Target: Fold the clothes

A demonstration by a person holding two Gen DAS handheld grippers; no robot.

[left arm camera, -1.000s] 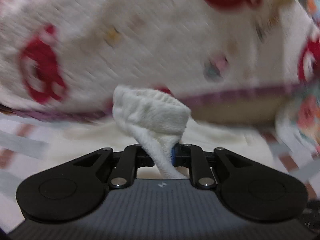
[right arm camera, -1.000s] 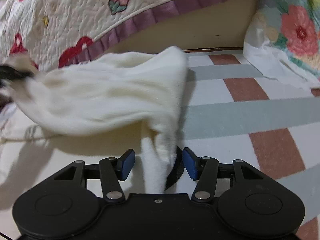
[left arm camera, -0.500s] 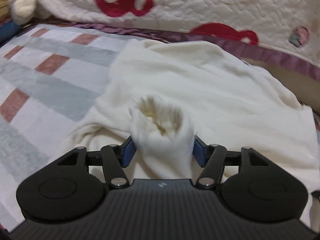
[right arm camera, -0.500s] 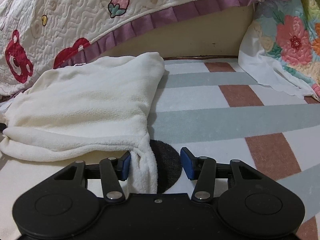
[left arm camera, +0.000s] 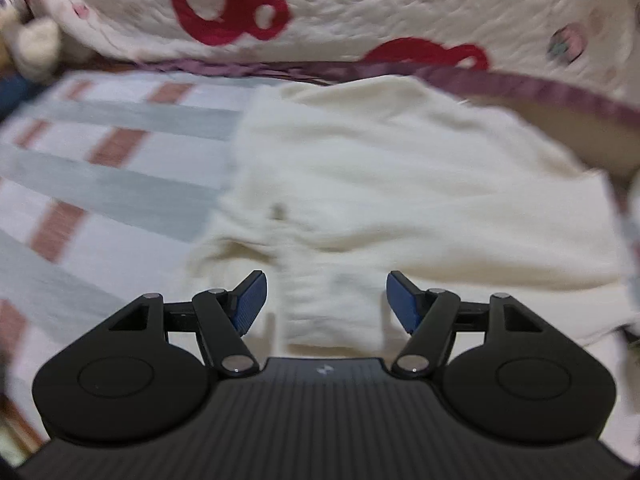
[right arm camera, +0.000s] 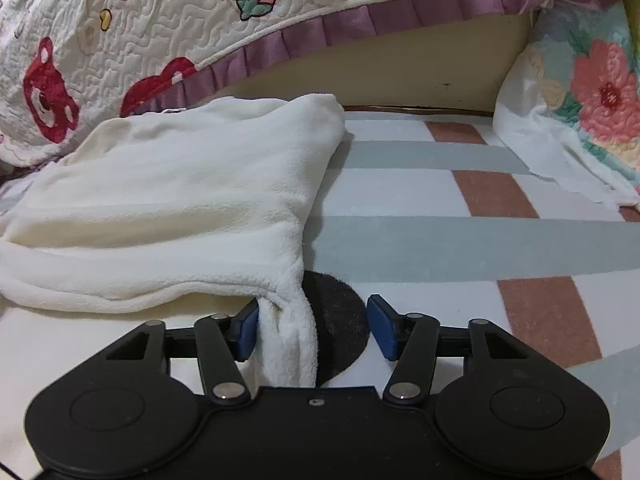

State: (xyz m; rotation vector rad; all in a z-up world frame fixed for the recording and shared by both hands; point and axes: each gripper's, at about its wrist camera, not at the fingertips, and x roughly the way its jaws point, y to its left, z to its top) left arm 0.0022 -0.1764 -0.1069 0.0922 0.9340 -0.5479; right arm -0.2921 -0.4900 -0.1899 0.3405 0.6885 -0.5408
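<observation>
My left hand-held gripper (left arm camera: 326, 300) is opening, a fold of the cream fleece garment (left arm camera: 400, 184) loose between its jaws. My right hand-held gripper (right arm camera: 312, 328) is opening too, fleece brushing its left pad. The garment lies folded on the striped rug (right arm camera: 460, 240).

No words, numbers or brand names can be read in either view. The only sign is a small pale zigzag emblem (left arm camera: 321, 369) — like a tiny lightning bolt — on the ribbed dark body of the left hand-held gripper (left arm camera: 326, 300), centred just behind its blue pads. The quilt (right arm camera: 160, 40) behind the cream garment (right arm camera: 180, 200) bears pictures only — red bears and a strawberry — with no lettering.
</observation>
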